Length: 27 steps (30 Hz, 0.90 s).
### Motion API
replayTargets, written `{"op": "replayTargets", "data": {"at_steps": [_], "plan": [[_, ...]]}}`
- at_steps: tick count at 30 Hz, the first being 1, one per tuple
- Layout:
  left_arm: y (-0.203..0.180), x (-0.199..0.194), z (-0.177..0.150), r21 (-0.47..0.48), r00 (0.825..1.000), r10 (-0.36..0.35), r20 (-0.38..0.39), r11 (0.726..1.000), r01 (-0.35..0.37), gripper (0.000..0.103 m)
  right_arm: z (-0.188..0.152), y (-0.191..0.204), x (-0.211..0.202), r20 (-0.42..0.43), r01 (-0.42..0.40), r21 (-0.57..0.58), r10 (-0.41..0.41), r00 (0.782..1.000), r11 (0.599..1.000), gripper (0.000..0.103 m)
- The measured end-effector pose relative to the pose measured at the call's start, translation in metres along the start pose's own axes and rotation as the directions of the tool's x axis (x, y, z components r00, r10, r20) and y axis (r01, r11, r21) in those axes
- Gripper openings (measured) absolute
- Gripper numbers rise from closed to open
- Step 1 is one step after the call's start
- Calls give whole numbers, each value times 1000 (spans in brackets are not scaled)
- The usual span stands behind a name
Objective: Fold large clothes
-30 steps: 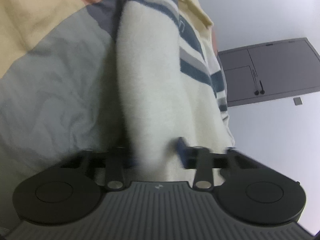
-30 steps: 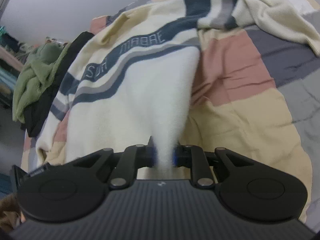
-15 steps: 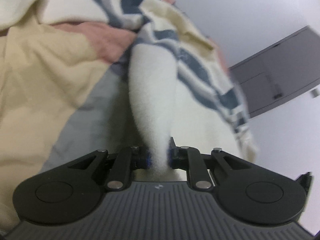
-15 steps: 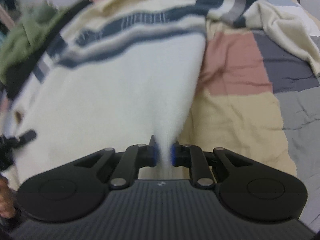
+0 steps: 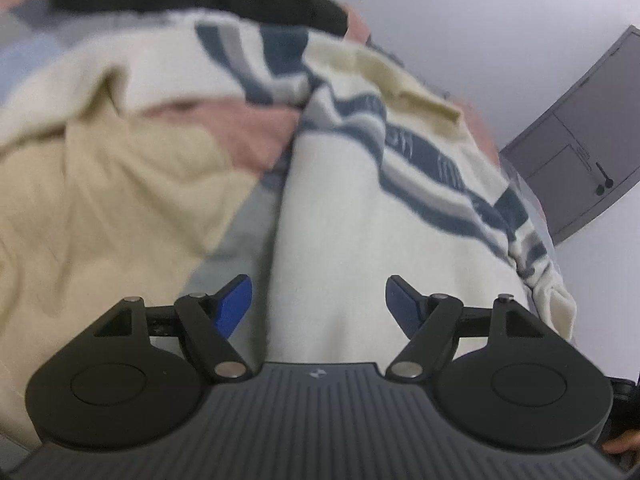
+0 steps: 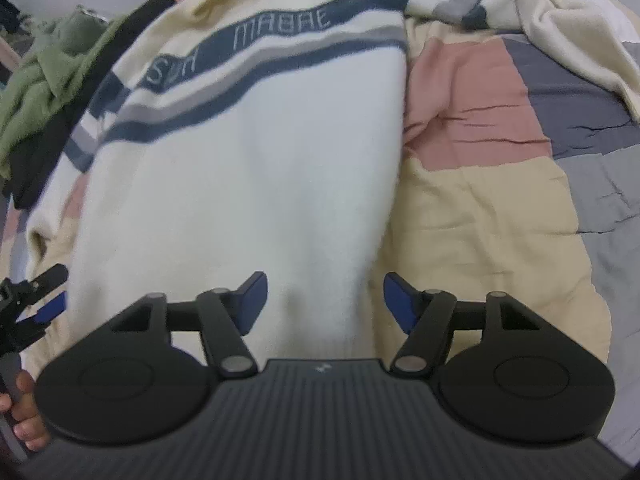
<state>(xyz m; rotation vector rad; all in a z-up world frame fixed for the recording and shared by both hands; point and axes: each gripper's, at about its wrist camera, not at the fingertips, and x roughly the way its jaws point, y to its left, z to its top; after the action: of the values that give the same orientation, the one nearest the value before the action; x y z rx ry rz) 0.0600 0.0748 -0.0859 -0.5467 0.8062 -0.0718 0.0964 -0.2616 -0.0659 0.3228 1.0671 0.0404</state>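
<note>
Left wrist view blurred; both claws, left (image 5: 319, 300) and right (image 6: 323, 296), just opened off sweater (image 6: 248, 184).

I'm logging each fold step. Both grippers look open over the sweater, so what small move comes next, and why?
Probably reach for a sleeve to fold inward. The sweater lies spread on the quilt, both grippers have just opened with no pad pressing it, and one sleeve sprawls off to the side.

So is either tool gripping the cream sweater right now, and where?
Neither. The left tool and right tool have just opened; the sweater lies loose between the spread blue pads, which aren't pressing on it.
</note>
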Motion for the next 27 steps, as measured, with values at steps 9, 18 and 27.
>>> {"op": "replayTargets", "data": {"at_steps": [9, 18, 27], "plan": [[-44, -9, 20, 214, 992, 4, 129, 976, -32, 78, 27, 14, -22, 161, -9, -31, 14, 987, 999, 67], [-76, 23, 51, 366, 986, -34, 162, 930, -28, 78, 68, 51, 8, 264, -30, -133, 64, 962, 991, 67], [-74, 81, 85, 429, 985, -83, 152, 903, 10, 78, 139, 105, 74, 348, -28, -221, 105, 932, 975, 66]]}}
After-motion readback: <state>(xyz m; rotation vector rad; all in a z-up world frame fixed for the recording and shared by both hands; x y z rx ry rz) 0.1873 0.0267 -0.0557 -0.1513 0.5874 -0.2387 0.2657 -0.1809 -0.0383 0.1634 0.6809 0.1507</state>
